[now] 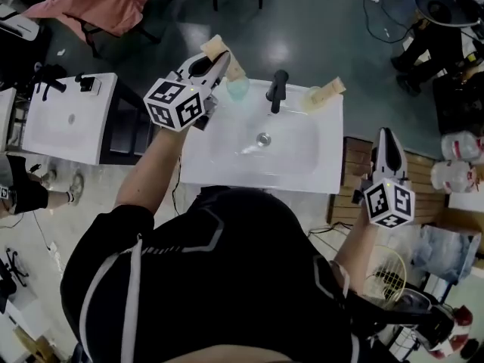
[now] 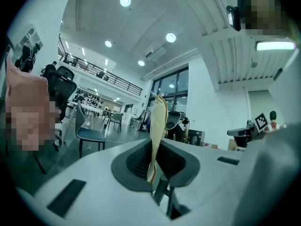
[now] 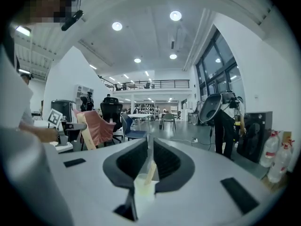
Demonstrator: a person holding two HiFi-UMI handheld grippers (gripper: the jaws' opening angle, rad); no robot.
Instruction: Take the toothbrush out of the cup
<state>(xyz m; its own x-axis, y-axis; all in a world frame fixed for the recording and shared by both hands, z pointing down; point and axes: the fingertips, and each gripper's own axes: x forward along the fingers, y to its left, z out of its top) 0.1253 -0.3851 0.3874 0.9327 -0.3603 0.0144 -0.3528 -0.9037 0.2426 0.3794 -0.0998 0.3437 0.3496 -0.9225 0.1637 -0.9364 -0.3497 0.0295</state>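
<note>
Left gripper [image 1: 221, 59] is held above the back left of a white bench [image 1: 318, 169], closed on a tan-handled toothbrush [image 2: 158, 121]. In the left gripper view the handle is seen pinched between the two pads, standing roughly upright, with most of its length above the jaws.

A teal cup [image 1: 238, 89] is noted on the bench just beside the gripper, at the back edge. From the head view the toothbrush's lower end lies over the cup's rim. Whether it is clear of the cup cannot be told.

Right gripper [image 1: 386, 136] is held off the right side of the bench, over wooden slats [image 1: 349, 174] and well apart from both cups. Its jaws are parted by a narrow slit and nothing is clamped.

Around:
- A sunken basin [image 1: 291, 153] is set in the middle of the bench.
- A black tap [image 1: 277, 89] stands at the back centre, between the teal cup and a pale cup [image 1: 316, 98].
- The pale cup sits at the back right corner with a second toothbrush [image 1: 333, 88] leaning out of it. In the right gripper view this cup is seen low, in line with the slit.
- A second washstand [image 1: 68, 123] is placed to the left.
- A pink cloth [image 1: 102, 2] is draped beyond it.
- Plastic bottles [image 1: 456, 148] are grouped far right
</note>
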